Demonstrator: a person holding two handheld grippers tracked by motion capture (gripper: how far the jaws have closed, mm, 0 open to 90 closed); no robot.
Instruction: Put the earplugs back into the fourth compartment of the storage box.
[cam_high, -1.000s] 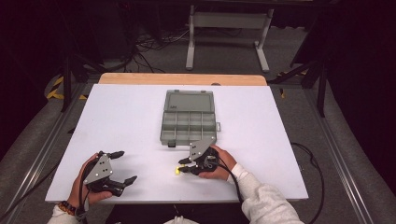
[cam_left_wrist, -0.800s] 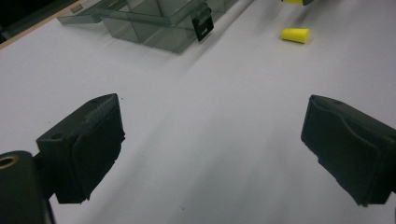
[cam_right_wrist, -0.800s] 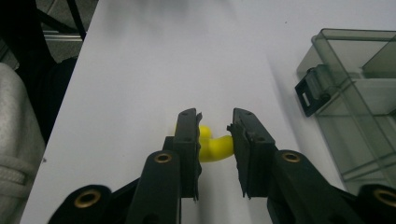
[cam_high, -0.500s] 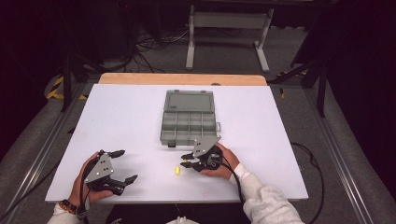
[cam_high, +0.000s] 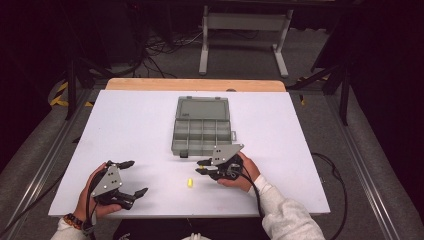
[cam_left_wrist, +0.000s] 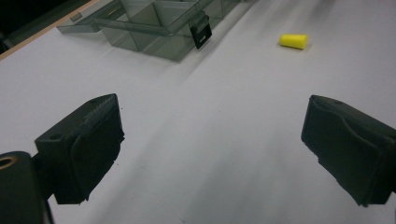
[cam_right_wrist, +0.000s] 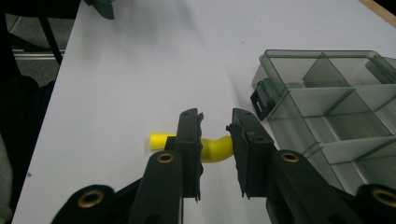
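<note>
1. Yellow tapered foam earplug lies free on the white table, close to the person's edge and between the two hands
2. Left gripper rests at the near left corner with its jaws spread wide and nothing in them; the earplug is well off to its right
3. Right gripper is by far the nearer one, poised just over the earplug. Its jaws are drawn in to a narrow gap but released, and the pads do not seem to press on anything
4. In the right gripper view the earplug's long axis runs across that gap, jaw to jaw. The thicker end seems to point toward the box, so a pinch would likely need the wrist turned
5. Farther back sits the open grey clear-plastic compartment box, its cells empty
</note>
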